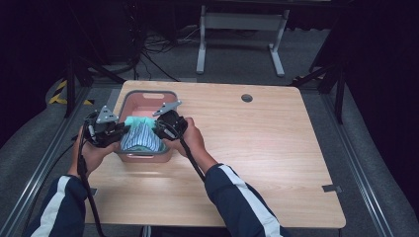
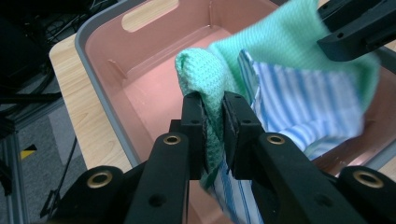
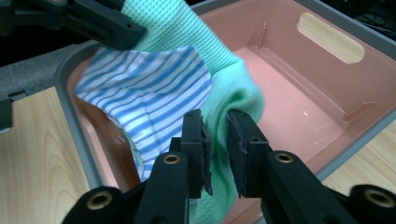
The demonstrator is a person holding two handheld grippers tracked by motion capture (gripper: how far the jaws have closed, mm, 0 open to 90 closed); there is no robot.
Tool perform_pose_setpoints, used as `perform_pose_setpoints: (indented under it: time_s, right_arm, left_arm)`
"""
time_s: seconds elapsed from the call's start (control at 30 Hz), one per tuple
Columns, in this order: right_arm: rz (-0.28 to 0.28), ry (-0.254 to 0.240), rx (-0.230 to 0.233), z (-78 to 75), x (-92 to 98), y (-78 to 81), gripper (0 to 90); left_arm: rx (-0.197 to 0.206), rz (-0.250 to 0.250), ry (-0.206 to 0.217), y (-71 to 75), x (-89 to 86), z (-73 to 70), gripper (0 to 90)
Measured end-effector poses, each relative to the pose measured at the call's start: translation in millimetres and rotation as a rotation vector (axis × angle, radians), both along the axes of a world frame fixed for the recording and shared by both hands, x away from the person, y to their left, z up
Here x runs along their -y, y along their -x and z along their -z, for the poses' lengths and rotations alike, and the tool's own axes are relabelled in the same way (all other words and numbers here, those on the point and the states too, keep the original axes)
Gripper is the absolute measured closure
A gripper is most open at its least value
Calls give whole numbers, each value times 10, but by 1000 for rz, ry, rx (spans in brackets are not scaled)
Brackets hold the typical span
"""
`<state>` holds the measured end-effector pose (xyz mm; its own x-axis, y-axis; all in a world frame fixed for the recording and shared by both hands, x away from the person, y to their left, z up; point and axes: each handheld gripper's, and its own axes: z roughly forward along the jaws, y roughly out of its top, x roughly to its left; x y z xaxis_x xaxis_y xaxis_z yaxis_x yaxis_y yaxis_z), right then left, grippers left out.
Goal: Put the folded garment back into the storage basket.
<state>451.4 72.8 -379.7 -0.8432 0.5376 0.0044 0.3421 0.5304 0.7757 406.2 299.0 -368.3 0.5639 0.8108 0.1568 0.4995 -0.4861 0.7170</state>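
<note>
In the high view, a folded cloth [image 1: 141,136], green with a blue-striped side, is held over the pink basket [image 1: 129,98] at the left of the worktop [image 1: 257,148], between the left gripper [image 1: 118,132] and the right gripper [image 1: 159,127]. The rest of the worktop is bare, so nothing stands in the way.

In the left gripper view, the cloth [image 2: 299,88] is seen pinched at one edge by the closed jaws of the left gripper [image 2: 214,112].

In the right gripper view, the other edge of the cloth [image 3: 154,98] is between the jaws of the right gripper [image 3: 215,128], with a small gap visible. The cloth is judged almost placed; lowering it fully and letting go are left.
</note>
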Motion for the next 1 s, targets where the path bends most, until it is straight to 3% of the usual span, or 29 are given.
perform_pose_setpoints:
  time_s: [0.13, 0.23, 0.4, 0.7, 0.87, 1.0]
  right_arm:
    - [7, 3, 0, 7, 25, -10, 729]
    - [7, 3, 3, -6, 45, -5, 716]
    - [3, 2, 20, -34, 95, 18, 679]
    - [24, 44, 62, -103, 183, 23, 587]
    - [33, 54, 73, -132, 268, 25, 531]
    - [48, 88, 115, -155, 346, 47, 482]
  left_arm:
    - [16, -12, 20, 4, -9, -23, 662]
    - [19, -31, 4, 14, 15, -36, 547]
    - [30, -8, 12, 45, 80, -49, 502]
    - [29, -4, 27, 79, 206, -57, 395]
    - [51, 9, 38, 119, 278, -82, 349]
    - [72, 11, 54, 166, 332, -111, 327]
